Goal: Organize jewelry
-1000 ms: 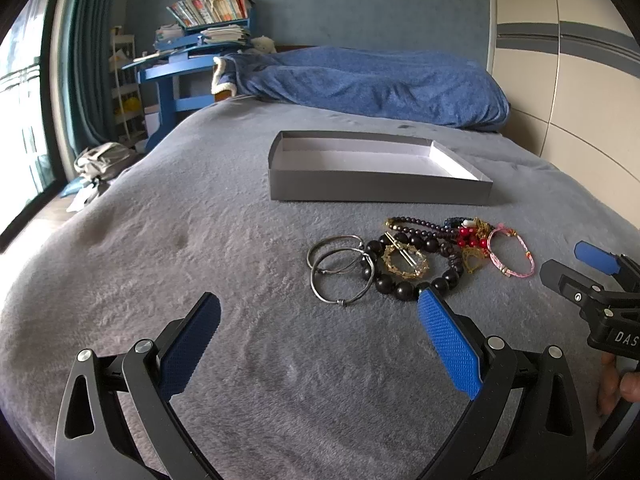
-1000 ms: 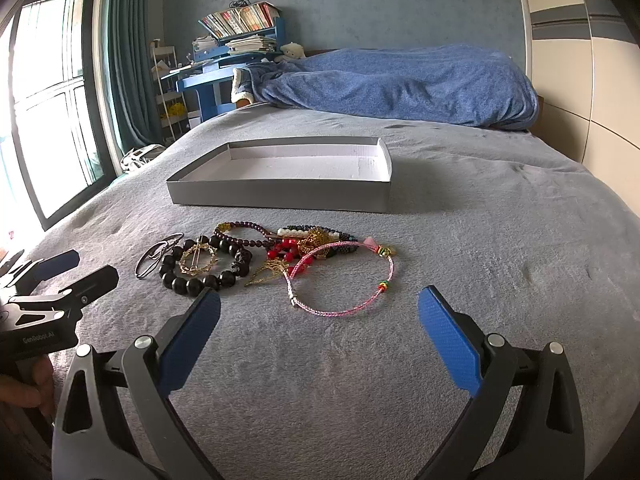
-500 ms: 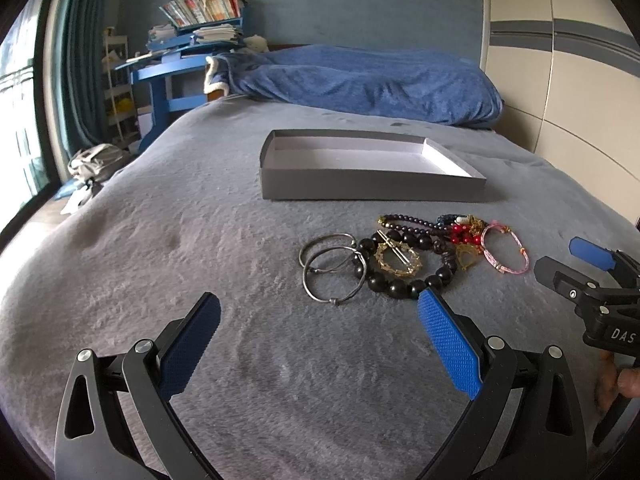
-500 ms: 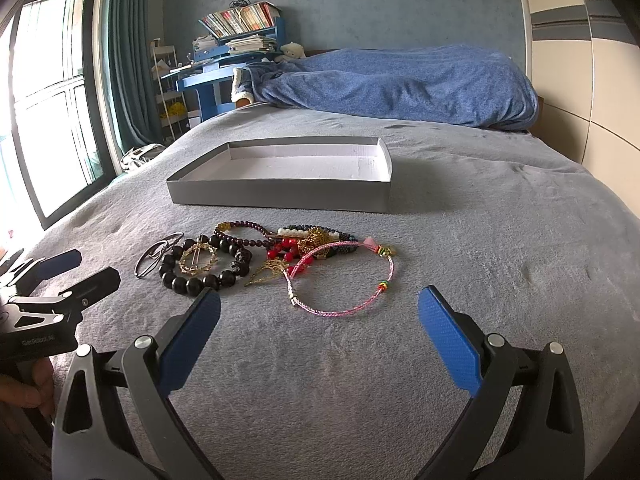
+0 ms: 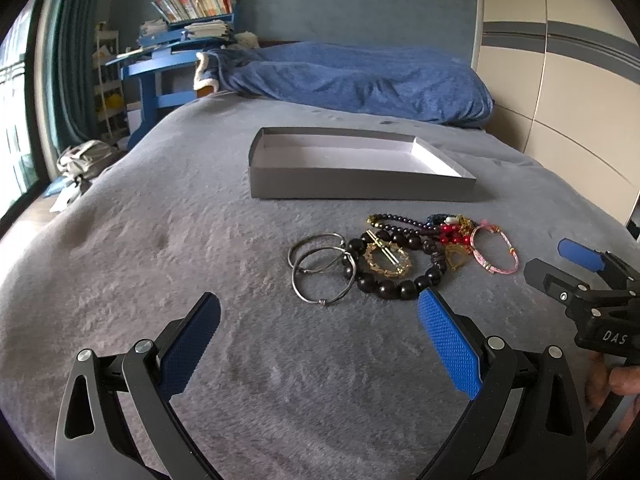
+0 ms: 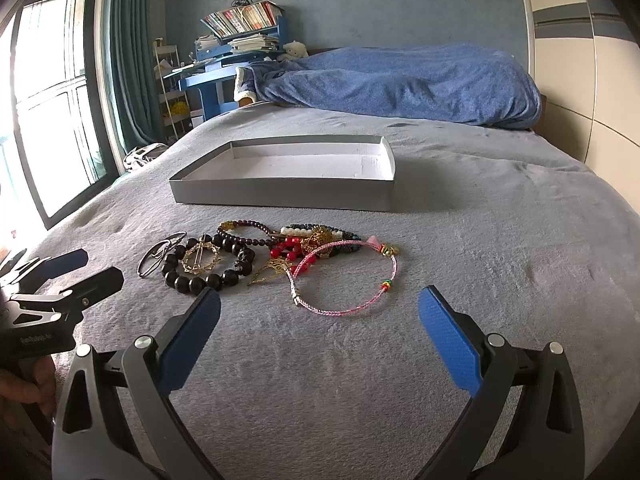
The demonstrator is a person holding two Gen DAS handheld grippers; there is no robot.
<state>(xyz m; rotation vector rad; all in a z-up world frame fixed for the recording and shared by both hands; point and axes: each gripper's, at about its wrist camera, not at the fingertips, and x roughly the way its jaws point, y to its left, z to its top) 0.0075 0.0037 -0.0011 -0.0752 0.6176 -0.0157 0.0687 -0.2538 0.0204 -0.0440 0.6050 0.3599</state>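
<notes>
While spread wide and empty, left tool (image 5: 318, 332) and right tool (image 6: 319, 330) hover short of tangled bracelets (image 6: 276, 258). Light, limp, snag-prone; best pinched singly at pink cord (image 6: 352, 308)'s free loop.

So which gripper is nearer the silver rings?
Left. The left gripper sits just short of the silver rings; the right gripper is across the pile, by the pink bracelet.

One grey box (image 6: 280, 196), two silver rings (image 5: 320, 264), one black-bead bracelet (image 5: 400, 280), one pink cord bracelet (image 6: 348, 280)
</notes>
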